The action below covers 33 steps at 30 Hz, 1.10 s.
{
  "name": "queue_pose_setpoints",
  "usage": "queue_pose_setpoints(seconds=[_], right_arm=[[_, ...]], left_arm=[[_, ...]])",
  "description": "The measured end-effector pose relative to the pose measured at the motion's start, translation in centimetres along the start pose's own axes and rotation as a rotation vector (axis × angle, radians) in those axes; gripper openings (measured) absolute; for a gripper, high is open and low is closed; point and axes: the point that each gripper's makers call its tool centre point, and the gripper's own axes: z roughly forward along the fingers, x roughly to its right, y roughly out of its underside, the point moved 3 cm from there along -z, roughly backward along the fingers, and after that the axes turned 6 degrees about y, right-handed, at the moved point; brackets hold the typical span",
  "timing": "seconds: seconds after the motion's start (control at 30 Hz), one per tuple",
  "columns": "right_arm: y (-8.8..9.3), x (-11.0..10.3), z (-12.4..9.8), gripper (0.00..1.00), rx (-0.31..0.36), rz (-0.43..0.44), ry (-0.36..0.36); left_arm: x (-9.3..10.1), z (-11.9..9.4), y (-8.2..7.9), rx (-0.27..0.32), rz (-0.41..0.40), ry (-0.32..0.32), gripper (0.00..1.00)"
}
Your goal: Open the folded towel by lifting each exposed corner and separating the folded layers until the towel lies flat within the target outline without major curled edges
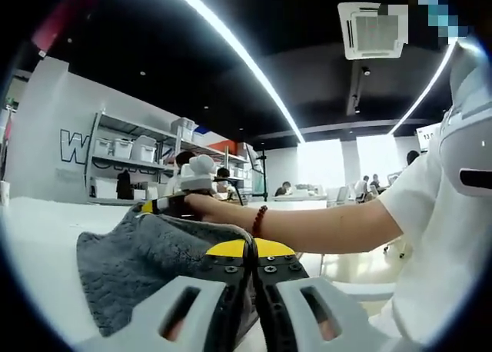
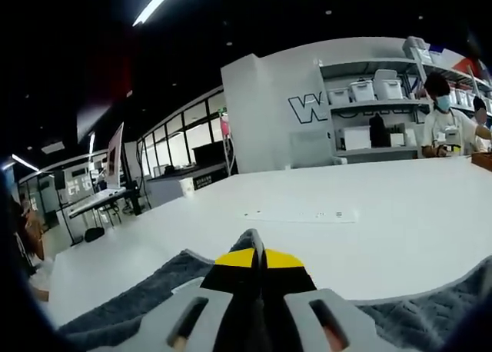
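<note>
- Left claw [image 1: 254,269] clamped on grey fluffy towel [image 1: 138,264], cloth bunched left of it; person's forearm [image 1: 323,227] crosses just beyond
- Right claw [image 2: 258,269] pinches same towel's edge; white desk [image 2: 369,221] beyond

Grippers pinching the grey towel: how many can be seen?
2. The left gripper is shut on the towel at its near edge; the right gripper is shut on the towel's edge, also visible across the table.

Plenty of open tabletop [image 2: 369,214] ahead in the right gripper view, nothing standing on it out to the far edge. In the left gripper view the bunched grey towel [image 1: 146,264] and the person's forearm [image 1: 323,229] lie right across the way forward.
</note>
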Motion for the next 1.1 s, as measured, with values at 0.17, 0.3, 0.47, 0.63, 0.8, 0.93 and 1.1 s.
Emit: queue_pose_setpoints(seconds=[0.17,0.3,0.47,0.63,0.8,0.93,1.1], right_arm=[[0.1,-0.6,0.2,0.00,-0.004,-0.004,-0.009],[-0.2,-0.7,0.2,0.00,0.003,0.008,-0.014],[-1.1,-1.2,0.3,0.00,0.016,0.001,-0.022],[-1.2,-1.9,-0.1,0.00,0.021,-0.019,-0.028],[-1.8,-2.2,-0.1,0.00,0.029,-0.019,-0.028],[-1.8,-2.5,0.2,0.00,0.025,-0.032,-0.026],[-2.2,-3.1,0.5,0.00,0.028,-0.051,-0.030]], left_arm=[[0.0,-0.3,-0.4,0.014,-0.003,0.002,0.00],[-0.1,-0.5,-0.6,0.025,-0.007,-0.004,0.00],[-0.1,-0.8,-1.0,0.052,-0.033,0.006,0.00],[0.0,-1.0,-1.3,0.053,-0.014,0.006,0.00],[-0.3,-1.5,-1.6,0.065,-0.013,-0.005,0.00],[-0.5,-1.7,-1.9,0.078,-0.018,-0.010,0.00],[-0.5,-2.1,-2.1,0.086,-0.018,-0.013,0.00]])
